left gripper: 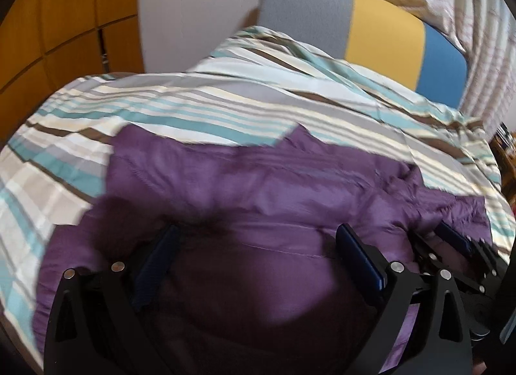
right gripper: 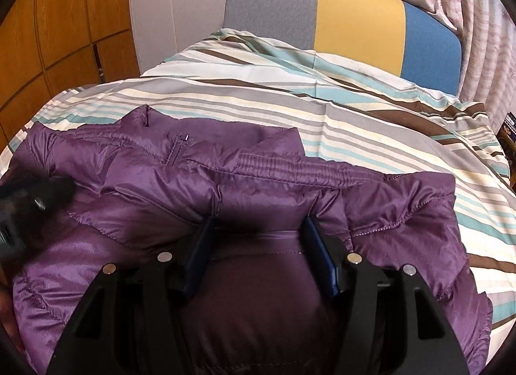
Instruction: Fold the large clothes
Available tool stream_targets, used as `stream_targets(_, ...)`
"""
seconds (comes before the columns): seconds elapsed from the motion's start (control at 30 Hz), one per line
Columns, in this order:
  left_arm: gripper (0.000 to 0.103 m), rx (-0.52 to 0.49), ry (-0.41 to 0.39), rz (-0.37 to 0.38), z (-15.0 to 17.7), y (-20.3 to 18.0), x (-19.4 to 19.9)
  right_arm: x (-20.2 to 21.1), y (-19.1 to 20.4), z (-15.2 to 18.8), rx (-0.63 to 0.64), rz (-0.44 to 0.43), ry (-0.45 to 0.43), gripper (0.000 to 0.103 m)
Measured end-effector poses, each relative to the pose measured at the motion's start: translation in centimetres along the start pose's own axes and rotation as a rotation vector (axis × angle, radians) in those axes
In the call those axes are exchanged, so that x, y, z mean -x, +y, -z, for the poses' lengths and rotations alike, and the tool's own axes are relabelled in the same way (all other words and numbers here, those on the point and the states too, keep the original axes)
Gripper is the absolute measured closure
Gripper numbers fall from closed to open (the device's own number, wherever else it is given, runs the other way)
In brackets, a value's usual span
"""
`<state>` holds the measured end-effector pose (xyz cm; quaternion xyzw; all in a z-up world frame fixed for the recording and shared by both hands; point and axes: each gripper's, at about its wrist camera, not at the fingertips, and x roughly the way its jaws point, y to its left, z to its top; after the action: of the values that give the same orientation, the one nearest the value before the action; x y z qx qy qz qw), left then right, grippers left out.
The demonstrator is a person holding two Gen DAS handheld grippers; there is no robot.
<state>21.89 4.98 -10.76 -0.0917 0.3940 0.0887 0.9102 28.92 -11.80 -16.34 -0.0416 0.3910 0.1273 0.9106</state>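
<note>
A purple puffer jacket lies spread on the striped bed cover. My left gripper is open, its jaws wide apart, pressed down on the jacket's padded fabric. The right gripper also shows at the right edge of the left wrist view. In the right wrist view the jacket shows its collar and zipper toward the far side. My right gripper is open over a bulge of the jacket near its right side. The left gripper shows blurred at the far left.
The striped cover fills the bed around the jacket. A grey, yellow and blue headboard stands at the far end. Wooden cabinets are on the left, pink curtains on the right.
</note>
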Motion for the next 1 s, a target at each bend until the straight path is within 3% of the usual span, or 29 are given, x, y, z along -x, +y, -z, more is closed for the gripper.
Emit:
stream_targets(0.13,0.006,0.029,-0.007,-0.066,-1.2,2.3,0.1,1.3,-0.4,0.1,-0.018,-0.002,-0.043,0.028)
stream_targets(0.23,0.006,0.021,-0.001,-0.124,-1.7,3.9,-0.6,3.1,-1.6,0.2,-0.063,-0.047,-0.097,0.026)
stream_targets(0.33,0.006,0.029,0.033,-0.143,-1.4,5.3,-1.7,3.8,-3.8,-0.2,-0.108,-0.055,-0.079,0.027)
stream_targets(0.57,0.003,0.149,0.080,-0.030,-0.3,7.8,-3.6,2.8,-10.9,0.6,-0.272,0.065,-0.024,0.030)
stream_targets(0.67,0.003,0.164,0.074,-0.006,-0.1,8.0,-3.8,1.6,-13.2,2.0,-0.376,0.035,0.023,0.030)
stream_targets(1.0,0.003,0.153,0.059,-0.020,0.0,7.7,-4.1,0.6,-12.3,1.9,-0.327,0.131,0.059,0.027)
